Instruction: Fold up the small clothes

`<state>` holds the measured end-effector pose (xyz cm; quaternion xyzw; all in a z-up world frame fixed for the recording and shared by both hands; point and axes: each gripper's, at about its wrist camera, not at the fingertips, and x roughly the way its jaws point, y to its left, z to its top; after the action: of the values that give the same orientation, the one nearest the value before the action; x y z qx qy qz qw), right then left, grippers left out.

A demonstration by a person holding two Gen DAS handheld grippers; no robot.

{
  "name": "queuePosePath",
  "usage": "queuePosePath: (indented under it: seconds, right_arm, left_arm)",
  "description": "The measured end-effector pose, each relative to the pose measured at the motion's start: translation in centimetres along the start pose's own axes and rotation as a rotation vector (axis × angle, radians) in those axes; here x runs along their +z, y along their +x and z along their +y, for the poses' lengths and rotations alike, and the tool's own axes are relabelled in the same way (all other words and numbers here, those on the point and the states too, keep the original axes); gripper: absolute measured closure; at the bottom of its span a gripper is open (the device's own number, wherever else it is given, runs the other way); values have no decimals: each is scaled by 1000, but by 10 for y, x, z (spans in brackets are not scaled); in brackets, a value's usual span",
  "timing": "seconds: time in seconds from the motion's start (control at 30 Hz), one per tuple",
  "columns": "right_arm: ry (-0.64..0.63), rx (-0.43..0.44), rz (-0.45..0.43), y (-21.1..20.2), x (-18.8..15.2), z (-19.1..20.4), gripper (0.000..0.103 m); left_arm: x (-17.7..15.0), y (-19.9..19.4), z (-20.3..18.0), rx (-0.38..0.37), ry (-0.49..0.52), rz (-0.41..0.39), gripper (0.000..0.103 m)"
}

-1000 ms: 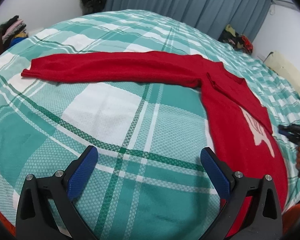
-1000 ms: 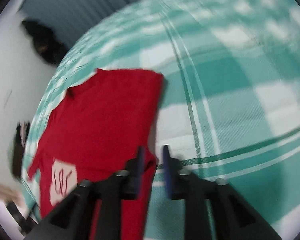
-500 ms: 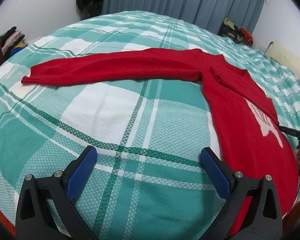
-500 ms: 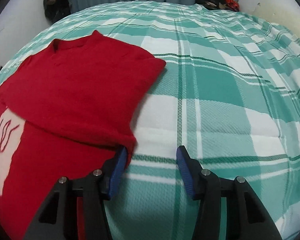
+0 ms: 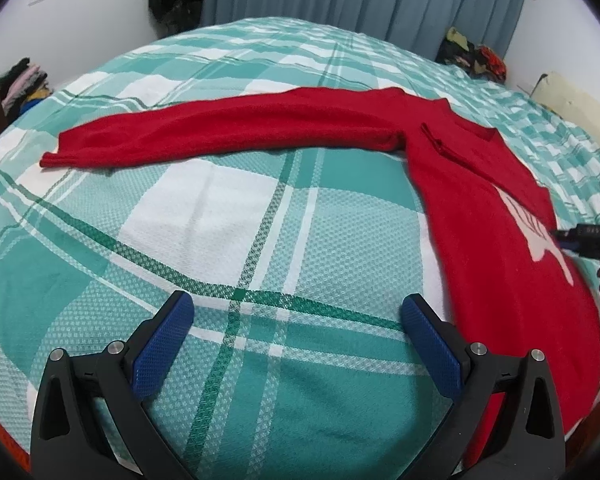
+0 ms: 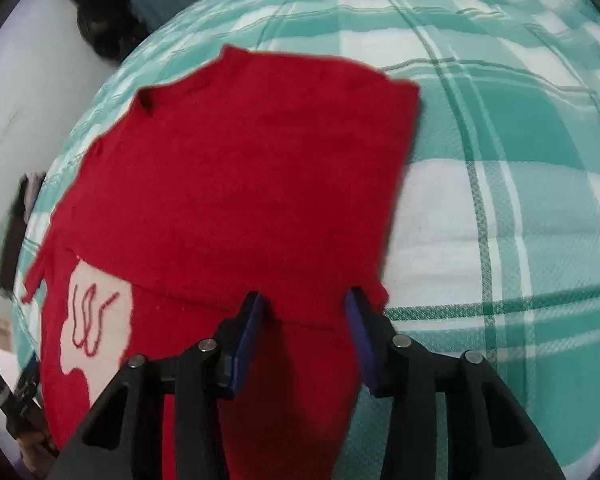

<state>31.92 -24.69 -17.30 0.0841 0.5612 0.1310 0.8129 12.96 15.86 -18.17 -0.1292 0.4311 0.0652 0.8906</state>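
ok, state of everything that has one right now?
red sweater: flat on the bed, one sleeve folded over the body
other sleeve: stretched out straight, unfolded
left gripper: open, empty, over the bedspread
right gripper: open, fingers over the sweater's folded edge

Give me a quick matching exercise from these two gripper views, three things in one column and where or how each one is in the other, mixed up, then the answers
Things:
1. red sweater's long sleeve
2. left gripper
3. white patch

States:
A. open over bare checked bedspread
B. stretched out flat across the bed
C. partly covered by a folded red layer

Pairs: 1-B, 2-A, 3-C
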Motion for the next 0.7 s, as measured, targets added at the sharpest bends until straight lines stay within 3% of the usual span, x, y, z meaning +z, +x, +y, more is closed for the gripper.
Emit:
queuePosePath:
  seconds: [0.13, 0.27, 0.37, 0.47, 0.53, 0.63, 0.7]
  right_arm:
    - [-70, -54, -16, -34, -20, 16, 61]
    - [-103, -23, -123, -88, -71, 21, 47]
    - [-69, 12, -174, -116, -117, 20, 46]
    - [-25, 30, -200, -132, -164, 21, 46]
    - [5, 39, -204, -137, -180, 22, 46]
    - [26, 67, -200, -136, -195, 29, 46]
    - [11, 74, -173, -126, -194, 37, 46]
  left_arm:
    - [3, 2, 4, -23, -7, 24, 1]
    - [9, -8, 9, -52, -66, 41, 2]
    - [29, -32, 51, -201, -265, -52, 2]
    - [54, -34, 114, -207, -477, -112, 2]
    - [64, -14, 166, -204, -659, -74, 3]
    - [63, 21, 220, -213, -855, -21, 22]
    - [66, 27, 234, -225, -908, -62, 24]
